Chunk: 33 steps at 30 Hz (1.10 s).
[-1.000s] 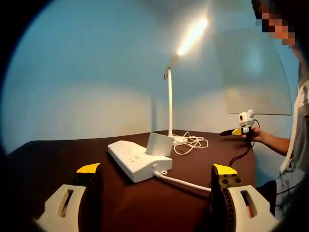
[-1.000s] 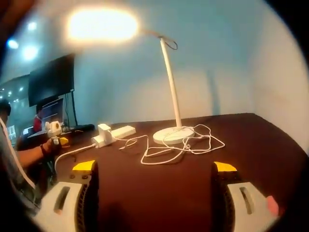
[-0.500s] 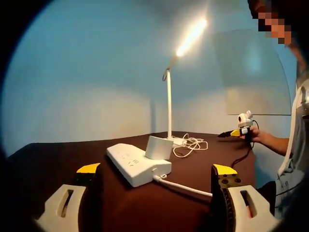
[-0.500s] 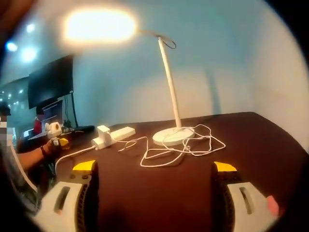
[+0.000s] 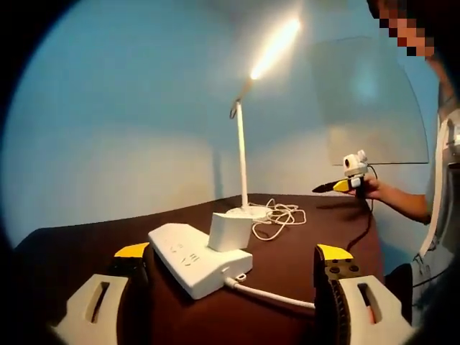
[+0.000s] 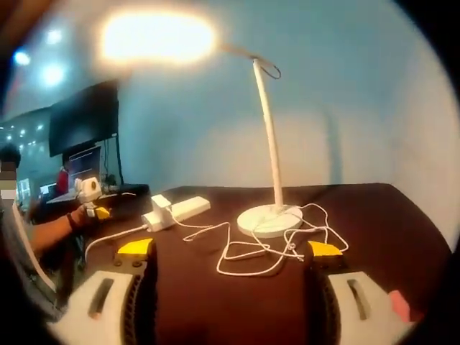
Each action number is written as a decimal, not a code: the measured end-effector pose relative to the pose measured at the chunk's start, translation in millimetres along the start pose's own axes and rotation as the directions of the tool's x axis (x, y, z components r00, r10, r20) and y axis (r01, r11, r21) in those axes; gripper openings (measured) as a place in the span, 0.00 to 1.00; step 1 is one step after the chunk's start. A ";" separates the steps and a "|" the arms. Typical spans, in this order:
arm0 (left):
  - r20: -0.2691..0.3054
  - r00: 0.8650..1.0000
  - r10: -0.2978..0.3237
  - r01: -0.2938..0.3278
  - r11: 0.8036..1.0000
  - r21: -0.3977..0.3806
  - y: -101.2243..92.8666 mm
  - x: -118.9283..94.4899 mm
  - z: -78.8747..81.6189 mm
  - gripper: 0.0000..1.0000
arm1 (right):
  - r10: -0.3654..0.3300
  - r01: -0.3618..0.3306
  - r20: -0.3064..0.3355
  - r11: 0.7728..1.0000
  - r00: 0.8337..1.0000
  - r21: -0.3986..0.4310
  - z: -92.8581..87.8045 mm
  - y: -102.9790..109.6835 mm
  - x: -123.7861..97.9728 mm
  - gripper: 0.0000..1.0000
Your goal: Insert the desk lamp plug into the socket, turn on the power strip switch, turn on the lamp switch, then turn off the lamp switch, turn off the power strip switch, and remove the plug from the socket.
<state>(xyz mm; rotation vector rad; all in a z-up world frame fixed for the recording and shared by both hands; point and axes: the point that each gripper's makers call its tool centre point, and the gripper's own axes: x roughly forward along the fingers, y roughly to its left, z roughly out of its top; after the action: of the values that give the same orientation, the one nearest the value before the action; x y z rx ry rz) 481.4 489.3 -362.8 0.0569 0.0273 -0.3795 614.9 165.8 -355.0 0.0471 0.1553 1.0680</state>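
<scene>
The white desk lamp stands lit on the dark brown table, its head glowing. Its white block plug sits in the white power strip, and the lamp cord lies coiled by the base. My left gripper is open, low over the table just short of the strip. My right gripper is open, facing the lamp base with the loose cord in front of it. The right gripper hovers beyond the table's right side, held in a hand.
The strip's thick white cable runs off toward the right near my left gripper. A pale panel hangs on the blue wall. Behind the strip are a dark monitor, the left gripper and the person's forearm.
Both views have shifted as the hands moved: the strip looms larger in the left gripper view, and the lamp base sits nearer and further right in the right gripper view. The lamp stays lit.
</scene>
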 end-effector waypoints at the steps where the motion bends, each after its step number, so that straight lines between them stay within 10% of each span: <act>1: 0.001 1.000 -0.002 0.002 1.000 0.005 -0.8 2.3 0.0 0.89 | 0.007 -0.007 -0.001 1.000 1.000 -0.007 2.7 0.8 2.5 0.80; 33: 0.040 0.998 -0.044 0.045 0.999 -0.026 1.5 24.1 -17.3 0.89 | 0.057 -0.059 -0.033 0.994 0.998 -0.089 32.4 -0.6 45.6 0.65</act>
<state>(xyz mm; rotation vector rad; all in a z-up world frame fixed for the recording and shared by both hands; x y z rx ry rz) 504.1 482.8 -380.9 0.0220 -0.0053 -0.4248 641.8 206.6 -327.8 -0.0454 0.1336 1.1330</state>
